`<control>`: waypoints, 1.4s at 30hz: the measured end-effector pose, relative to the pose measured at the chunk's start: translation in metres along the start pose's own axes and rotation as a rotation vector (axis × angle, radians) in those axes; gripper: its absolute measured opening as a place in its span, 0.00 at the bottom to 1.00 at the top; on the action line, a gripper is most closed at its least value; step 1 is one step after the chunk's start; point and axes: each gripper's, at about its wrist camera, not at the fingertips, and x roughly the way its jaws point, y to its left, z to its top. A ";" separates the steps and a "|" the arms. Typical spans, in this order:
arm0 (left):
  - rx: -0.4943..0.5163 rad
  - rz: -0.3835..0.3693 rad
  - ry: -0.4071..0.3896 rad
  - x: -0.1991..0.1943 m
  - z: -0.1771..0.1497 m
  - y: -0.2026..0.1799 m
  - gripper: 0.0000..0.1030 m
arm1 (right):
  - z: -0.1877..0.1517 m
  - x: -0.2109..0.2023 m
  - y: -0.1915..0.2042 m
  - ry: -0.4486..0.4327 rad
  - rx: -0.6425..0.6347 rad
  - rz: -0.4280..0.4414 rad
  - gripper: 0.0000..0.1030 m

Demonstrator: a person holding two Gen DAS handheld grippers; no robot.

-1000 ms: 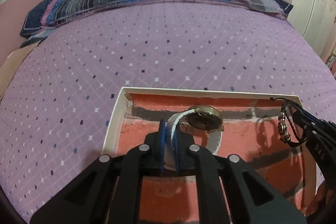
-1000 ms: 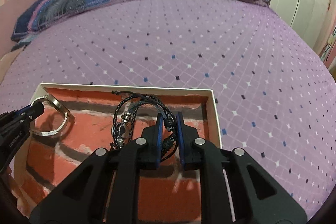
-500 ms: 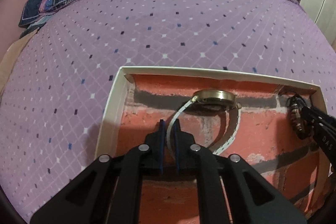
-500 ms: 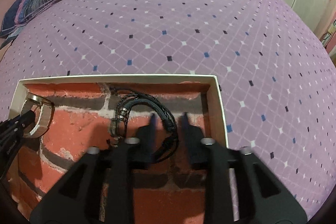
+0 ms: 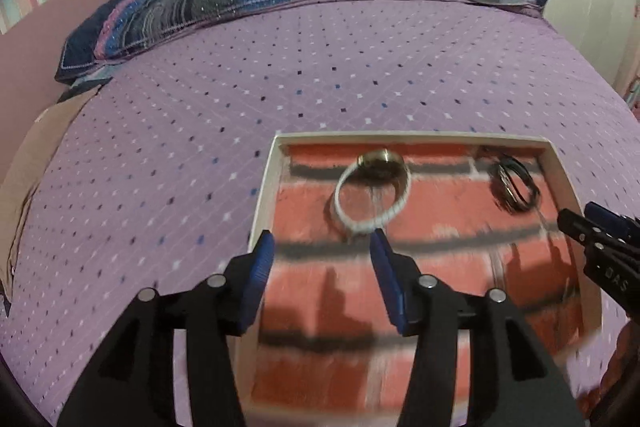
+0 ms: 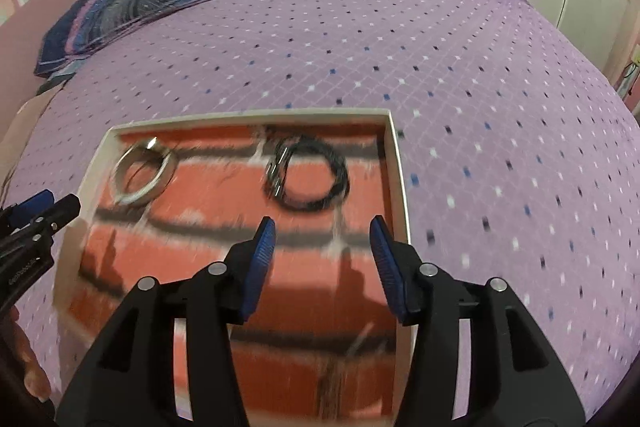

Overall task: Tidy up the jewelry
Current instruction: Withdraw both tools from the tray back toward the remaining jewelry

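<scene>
Since a second ago: watch (image 5: 374, 193) and black cord bracelet (image 6: 307, 173) released, both grippers drawn back from them. Left gripper (image 5: 322, 267) fingers opening, about half spread, empty; right gripper (image 6: 322, 255) fingers likewise opening and empty. Location: both pieces inside the box (image 5: 264, 195) on the bed (image 5: 180, 131), watch left, bracelet right, well apart. Risk, judged: box tipped on soft bedding by a careless nudge; watch perhaps rolling. Count: watches 1, bracelets 1, boxes 1, grippers 2

The box (image 5: 264, 195) near edge and brick-print floor smear into motion blur.
</scene>
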 end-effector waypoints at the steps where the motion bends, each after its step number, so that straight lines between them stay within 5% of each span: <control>1: 0.004 -0.001 -0.002 -0.007 -0.006 0.002 0.49 | -0.007 -0.007 0.000 -0.010 -0.009 -0.005 0.48; 16: -0.024 -0.006 -0.122 -0.151 -0.143 0.029 0.73 | -0.131 -0.140 -0.003 -0.186 -0.150 -0.014 0.67; 28: -0.078 -0.008 -0.180 -0.203 -0.220 0.026 0.81 | -0.202 -0.206 -0.030 -0.260 -0.128 -0.032 0.80; 42: -0.133 -0.087 -0.180 -0.213 -0.290 0.006 0.81 | -0.292 -0.210 -0.053 -0.341 -0.095 -0.057 0.89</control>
